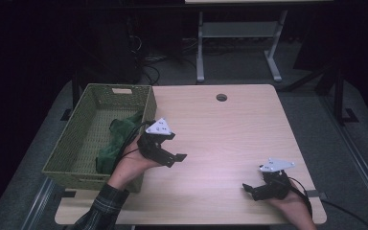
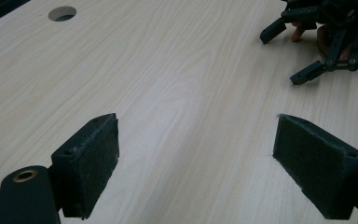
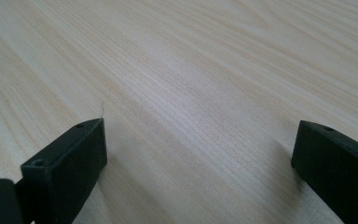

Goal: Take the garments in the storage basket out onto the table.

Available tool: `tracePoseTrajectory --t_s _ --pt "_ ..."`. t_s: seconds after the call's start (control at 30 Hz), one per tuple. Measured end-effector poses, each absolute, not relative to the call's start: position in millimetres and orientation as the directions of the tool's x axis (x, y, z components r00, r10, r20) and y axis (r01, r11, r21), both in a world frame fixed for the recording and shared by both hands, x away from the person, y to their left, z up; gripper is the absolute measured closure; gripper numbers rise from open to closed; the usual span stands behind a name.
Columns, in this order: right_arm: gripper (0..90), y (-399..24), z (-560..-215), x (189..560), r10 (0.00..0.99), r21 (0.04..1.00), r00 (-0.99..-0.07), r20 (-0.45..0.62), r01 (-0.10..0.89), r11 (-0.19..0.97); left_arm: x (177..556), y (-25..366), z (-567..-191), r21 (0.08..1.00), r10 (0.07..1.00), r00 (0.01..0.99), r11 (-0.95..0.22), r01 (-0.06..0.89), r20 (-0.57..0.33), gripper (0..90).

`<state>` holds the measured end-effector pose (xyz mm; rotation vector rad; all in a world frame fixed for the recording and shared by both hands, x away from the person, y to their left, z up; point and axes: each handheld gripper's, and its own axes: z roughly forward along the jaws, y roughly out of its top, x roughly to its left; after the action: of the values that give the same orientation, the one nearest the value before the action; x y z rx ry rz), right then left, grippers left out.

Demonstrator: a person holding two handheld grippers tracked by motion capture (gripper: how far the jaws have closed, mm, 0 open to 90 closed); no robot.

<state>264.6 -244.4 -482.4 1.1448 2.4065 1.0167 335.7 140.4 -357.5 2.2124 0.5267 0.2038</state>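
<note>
My left gripper [image 1: 178, 146] hovers over the wooden table [image 1: 220, 139] just right of a woven green basket [image 1: 84, 139]. In its own view its two black jaws stand wide apart around bare wood, so the left gripper [image 2: 196, 144] is open and holds nothing. A crumpled green cloth [image 1: 117, 141] lies inside the basket, at its right side. My right gripper [image 1: 253, 178] sits low near the table's front right corner. It is open too, with only bare tabletop between the jaws of the right gripper [image 3: 198, 149]. The left gripper view also catches the right gripper [image 2: 280, 59] farther off.
A round cable hole [image 1: 221, 97] pierces the table near its far edge, and the same hole [image 2: 62, 13] appears in the left gripper view. Beyond the table stand a grey desk frame [image 1: 200, 48] and loose cables on a dark floor.
</note>
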Motion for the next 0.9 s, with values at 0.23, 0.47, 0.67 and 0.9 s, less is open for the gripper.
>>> tracePoseTrajectory --t_s 0.23,0.47,0.67,0.9 --pt "3.0 -244.4 -482.4 264.5 0.765 0.703 -0.643 0.04 0.562 0.436 342.9 156.4 -348.4 0.783 0.456 0.889 -0.545 0.302 -0.025 13.8" --pt "3.0 -244.0 -482.5 265.4 0.764 0.705 -0.644 0.037 0.559 0.436 347.7 167.5 -342.5 0.788 0.474 0.88 -0.531 0.312 -0.029 13.8" --pt "3.0 -244.1 -482.6 265.6 0.764 0.705 -0.645 0.035 0.557 0.439 350.5 180.1 -339.6 0.79 0.499 0.866 -0.521 0.322 -0.025 13.8" --pt "3.0 -244.1 -482.5 265.6 0.764 0.705 -0.645 0.035 0.558 0.438 351.6 192.9 -334.6 0.798 0.523 0.852 -0.506 0.329 -0.019 13.9"
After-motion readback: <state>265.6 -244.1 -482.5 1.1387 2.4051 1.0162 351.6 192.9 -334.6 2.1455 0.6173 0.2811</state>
